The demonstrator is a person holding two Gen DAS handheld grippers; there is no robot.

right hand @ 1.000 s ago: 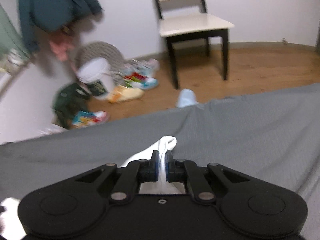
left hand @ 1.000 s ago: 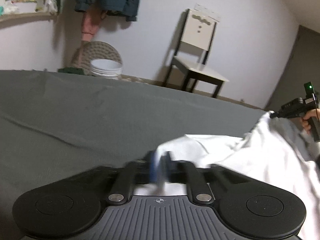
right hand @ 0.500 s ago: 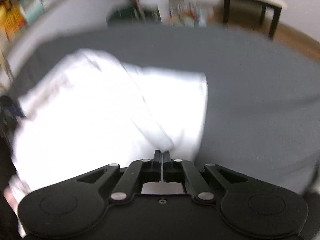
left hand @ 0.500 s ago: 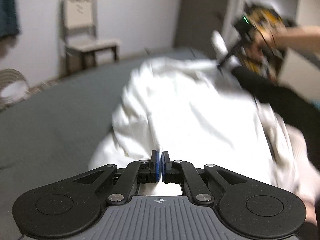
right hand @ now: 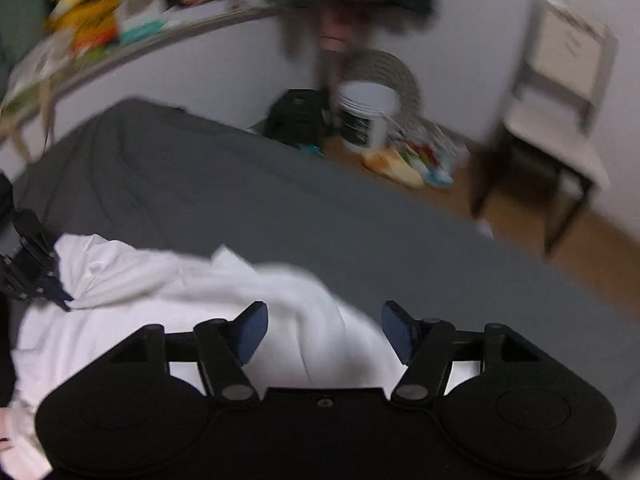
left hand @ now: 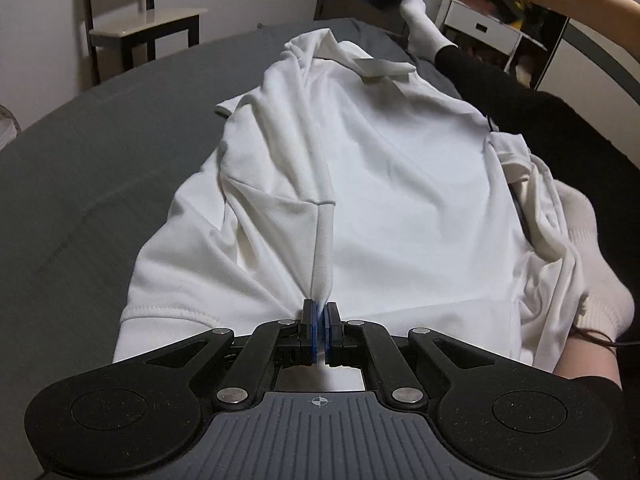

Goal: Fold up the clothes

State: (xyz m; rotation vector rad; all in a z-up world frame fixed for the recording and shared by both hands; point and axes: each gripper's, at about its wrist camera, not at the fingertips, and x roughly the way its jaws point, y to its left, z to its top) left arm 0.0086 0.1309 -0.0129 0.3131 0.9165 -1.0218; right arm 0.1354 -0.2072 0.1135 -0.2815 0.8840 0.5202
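A white shirt (left hand: 384,184) lies spread and rumpled along the grey bed (left hand: 100,168), its collar end toward the far side. My left gripper (left hand: 321,312) is shut on a pinched fold at the shirt's near edge. The right wrist view is blurred: my right gripper (right hand: 322,326) stands open above the white shirt (right hand: 168,304), nothing between its fingers. The left gripper (right hand: 36,276) shows at that view's left edge, biting the cloth. The right gripper, dark and blurred, also shows at the top right of the left wrist view, held in a hand.
A person's legs in black trousers (left hand: 520,108) and white socks (left hand: 424,28) lie along the shirt's right side, one sock (left hand: 596,272) partly under the cloth. A chair (left hand: 136,20) stands beyond the bed. A white bucket (right hand: 366,116) and floor clutter (right hand: 408,160) lie past the bed's edge.
The right gripper has let go of the shirt, opened wide and lifted away. The shirt has settled flat on the bed. The left gripper stays shut on its fold.
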